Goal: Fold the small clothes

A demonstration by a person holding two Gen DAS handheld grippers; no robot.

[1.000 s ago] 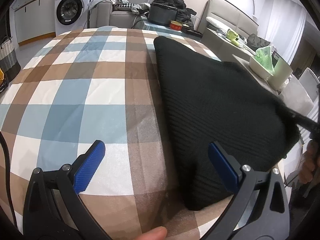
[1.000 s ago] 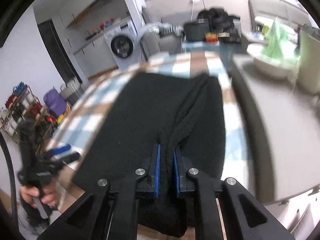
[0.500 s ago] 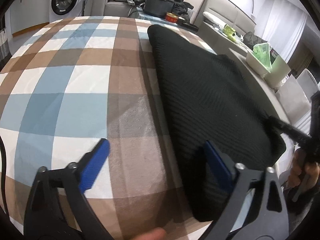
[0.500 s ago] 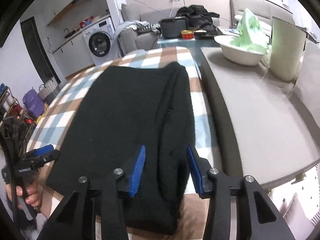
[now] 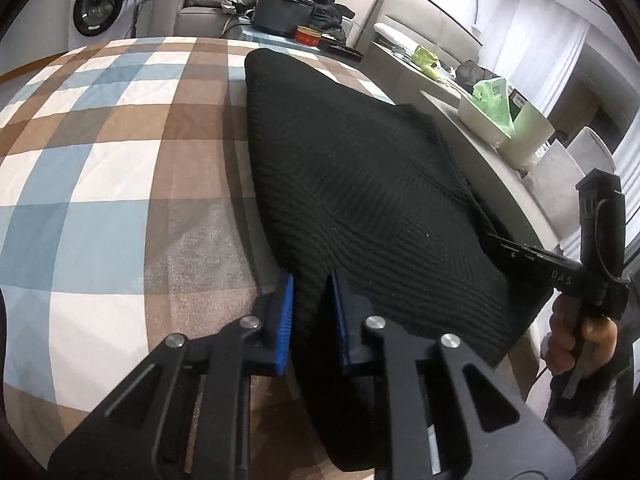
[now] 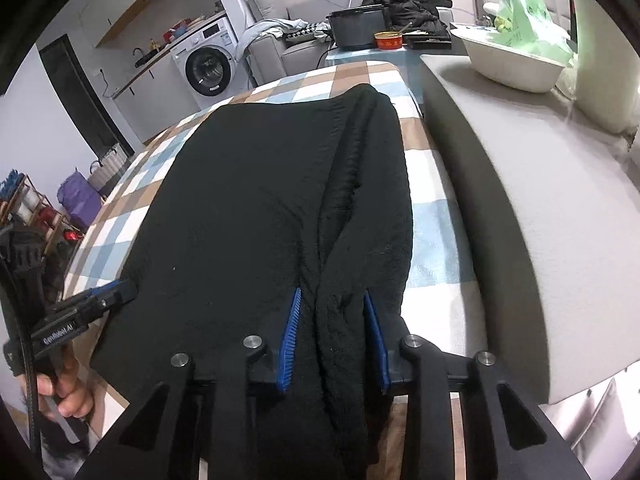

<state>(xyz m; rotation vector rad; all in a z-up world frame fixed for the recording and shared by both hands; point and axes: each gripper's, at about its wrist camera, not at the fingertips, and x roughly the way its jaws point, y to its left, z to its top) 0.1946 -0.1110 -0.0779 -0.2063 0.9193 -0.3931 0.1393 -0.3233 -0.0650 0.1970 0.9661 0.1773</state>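
Note:
A black knitted garment (image 5: 360,184) lies flat on the checked cloth (image 5: 104,168), its long side running away from me. My left gripper (image 5: 310,312) is shut on the garment's near left corner, the fabric pinched between the blue pads. In the right wrist view the same garment (image 6: 248,208) has a folded strip along its right edge. My right gripper (image 6: 332,332) is open, its blue pads straddling the near end of that strip without pressing it. Each gripper shows at the edge of the other's view.
A grey table (image 6: 520,184) borders the checked surface on the right, with a white basin and green bag (image 6: 516,52) on it. A washing machine (image 6: 208,68), a sofa with clothes and a dark pot (image 6: 360,28) stand at the back.
My left gripper moved right onto the garment's corner and closed on it. My right gripper let go of the folded strip and opened wider around it.

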